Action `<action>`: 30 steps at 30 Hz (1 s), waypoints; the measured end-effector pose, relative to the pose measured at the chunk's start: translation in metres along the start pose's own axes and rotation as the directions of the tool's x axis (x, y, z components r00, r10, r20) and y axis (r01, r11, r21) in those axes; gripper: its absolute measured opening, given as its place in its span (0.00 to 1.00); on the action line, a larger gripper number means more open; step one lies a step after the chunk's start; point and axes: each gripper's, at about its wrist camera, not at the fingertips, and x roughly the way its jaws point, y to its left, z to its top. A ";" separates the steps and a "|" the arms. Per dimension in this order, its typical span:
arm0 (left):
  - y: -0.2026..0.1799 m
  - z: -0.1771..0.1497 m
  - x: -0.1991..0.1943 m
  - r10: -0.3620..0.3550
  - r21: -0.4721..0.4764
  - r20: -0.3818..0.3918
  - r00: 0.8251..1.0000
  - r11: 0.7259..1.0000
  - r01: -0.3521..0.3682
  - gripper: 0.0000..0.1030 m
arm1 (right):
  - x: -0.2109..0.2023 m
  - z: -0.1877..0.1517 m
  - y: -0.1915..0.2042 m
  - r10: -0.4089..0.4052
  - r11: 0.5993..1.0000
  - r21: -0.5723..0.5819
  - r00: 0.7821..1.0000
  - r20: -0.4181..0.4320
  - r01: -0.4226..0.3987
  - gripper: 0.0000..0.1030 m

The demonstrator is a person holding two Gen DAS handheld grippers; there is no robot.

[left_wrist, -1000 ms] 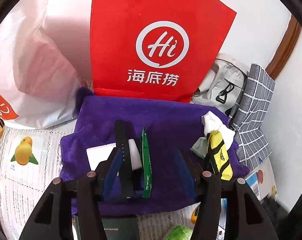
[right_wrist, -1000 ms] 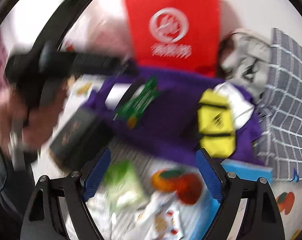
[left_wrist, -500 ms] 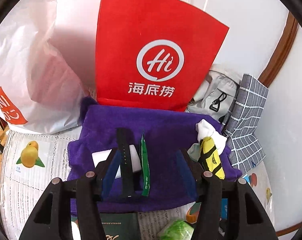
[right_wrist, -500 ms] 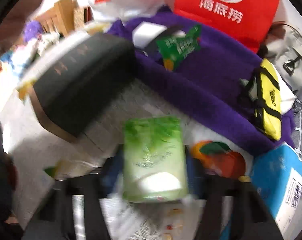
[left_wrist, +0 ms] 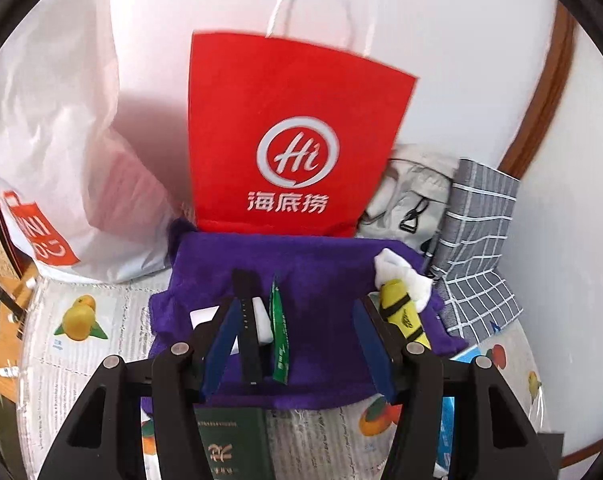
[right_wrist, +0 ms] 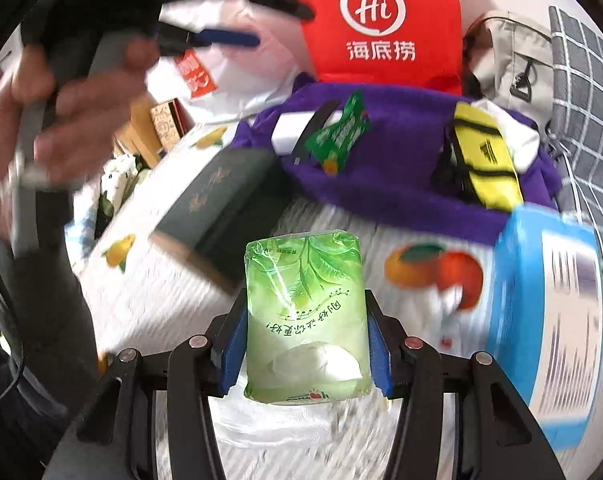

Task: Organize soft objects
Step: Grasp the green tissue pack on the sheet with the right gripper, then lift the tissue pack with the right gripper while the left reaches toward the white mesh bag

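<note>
Table inventory, left to right. White plastic bag slumped at the far left against the wall; red paper bag upright beside it; purple towel spread in front, bearing a white card, a black strap, a green sachet and, at its right end, a yellow pouch on white cloth; grey backpack and checked cloth at the far right. Left gripper: fingers spread, nothing between them, held above the towel. Right gripper: blue pads pinching a green tissue pack by its two long sides, just above the fruit-print tablecloth, between a dark book and a blue box. Pack's long axis runs along the fingers, far end pointing towards the towel. Progress, as judged: early; one soft item is in hand, unplaced, and others lie loose.
</note>
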 end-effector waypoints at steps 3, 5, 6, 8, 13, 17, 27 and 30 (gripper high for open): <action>-0.008 -0.014 -0.014 0.008 0.029 -0.002 1.000 1.000 -0.008 0.55 | -0.003 -0.024 0.000 -0.012 1.000 0.022 0.999 -0.038 0.012 0.50; -0.010 -0.027 -0.020 0.008 0.027 -0.018 1.000 1.000 -0.007 0.55 | 0.001 -0.038 0.000 -0.047 0.999 0.019 0.997 -0.059 0.049 0.50; -0.009 -0.035 -0.023 0.005 0.021 -0.029 1.000 1.000 -0.004 0.55 | 0.002 -0.043 0.000 -0.072 0.997 0.017 0.995 -0.064 0.073 0.51; -0.007 -0.050 -0.031 -0.004 0.002 -0.041 0.999 1.000 0.004 0.55 | 0.006 -0.054 -0.001 -0.090 0.996 0.022 0.992 -0.087 0.092 0.51; -0.003 -0.084 -0.058 0.012 0.007 -0.049 0.999 1.000 -0.011 0.55 | -0.005 -0.082 0.001 -0.098 0.994 0.041 0.993 -0.060 0.100 0.67; 0.001 -0.102 -0.071 0.029 0.012 -0.058 0.998 1.000 -0.028 0.55 | -0.016 -0.098 -0.003 -0.080 0.994 0.080 0.997 -0.009 0.081 0.71; 0.003 -0.164 -0.073 0.074 0.002 -0.156 0.985 0.997 -0.075 0.55 | -0.047 -0.119 -0.010 -0.140 0.983 0.126 0.988 0.062 0.131 0.47; 0.006 -0.191 -0.069 0.077 -0.017 -0.203 0.976 0.996 -0.082 0.55 | -0.064 -0.130 -0.019 -0.163 0.977 0.150 0.983 0.080 0.150 0.47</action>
